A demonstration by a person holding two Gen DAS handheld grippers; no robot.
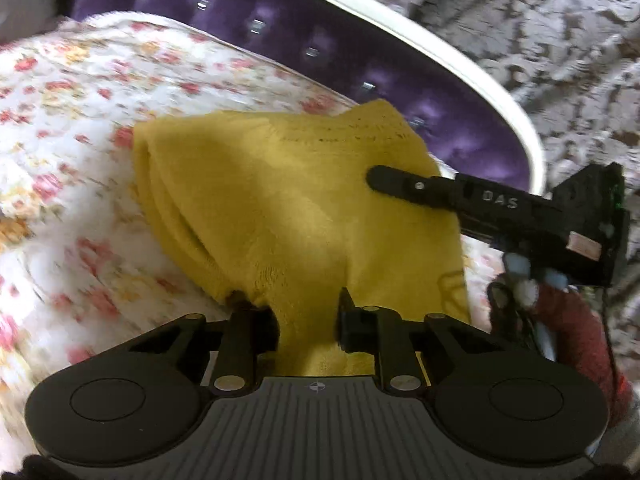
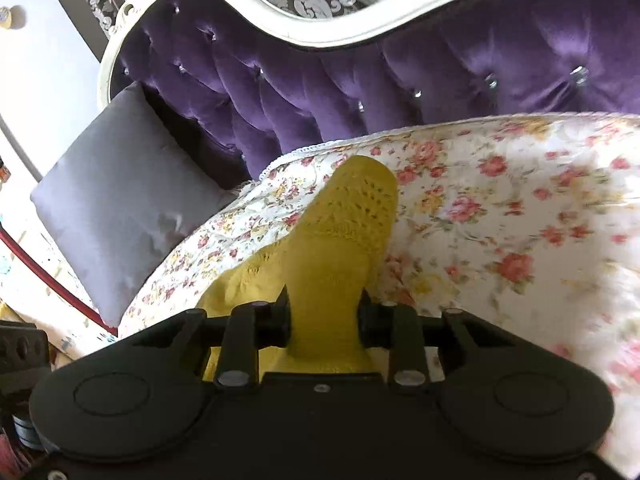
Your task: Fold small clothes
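Note:
A small yellow knit garment (image 1: 280, 208) lies bunched on the floral bedspread (image 1: 72, 128). My left gripper (image 1: 306, 312) is shut on its near edge, with cloth between the fingers. My right gripper (image 2: 324, 312) is shut on another part of the yellow knit garment (image 2: 344, 232), which stretches away from it over the floral bedspread (image 2: 520, 208). In the left wrist view the right gripper (image 1: 376, 178) reaches in from the right, its black finger lying against the garment's far side, held by a hand in a red sleeve.
A purple tufted headboard (image 2: 360, 76) with a white frame (image 2: 256, 0) rises behind the bed. A grey cushion (image 2: 116, 200) leans at the left of it. Patterned wallpaper (image 1: 540, 20) lies beyond the headboard (image 1: 304, 36).

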